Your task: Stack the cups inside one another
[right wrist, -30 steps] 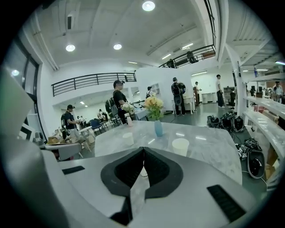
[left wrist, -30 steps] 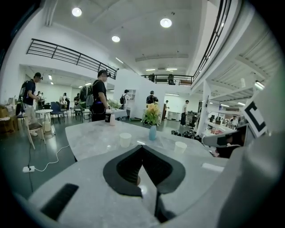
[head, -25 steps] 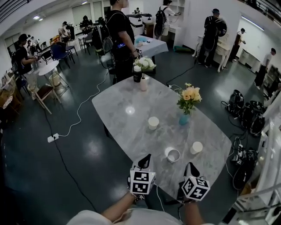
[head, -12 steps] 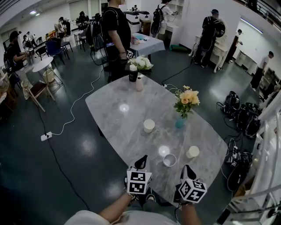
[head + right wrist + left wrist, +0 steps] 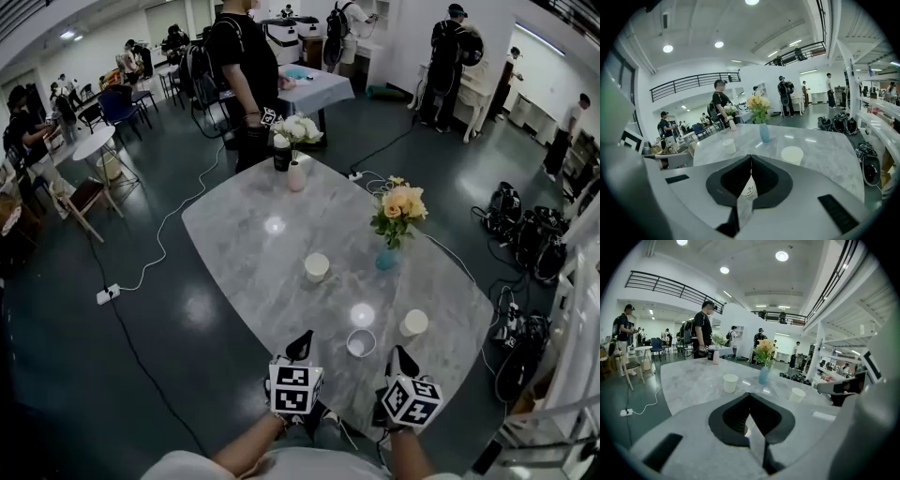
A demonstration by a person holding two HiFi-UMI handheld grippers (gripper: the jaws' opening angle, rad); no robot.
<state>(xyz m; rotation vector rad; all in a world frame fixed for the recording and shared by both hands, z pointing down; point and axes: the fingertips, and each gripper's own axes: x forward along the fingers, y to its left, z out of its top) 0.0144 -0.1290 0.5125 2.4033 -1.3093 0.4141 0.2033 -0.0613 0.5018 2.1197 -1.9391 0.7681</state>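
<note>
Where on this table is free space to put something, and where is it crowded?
The table is barest on its left half, between the white vase and the far cup. Crowded: the near right end, with the open cup, the right cup and the blue vase.

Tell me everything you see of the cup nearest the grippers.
The nearest cup is small, white and paper-looking, with faint dark print on its side in the right gripper view. It stands upright, mouth up, inside shadowed, on the grey marble-look table near its near edge, ahead of and between the left hand-held gripper and the right hand-held gripper. Nothing touches it but the table.
</note>
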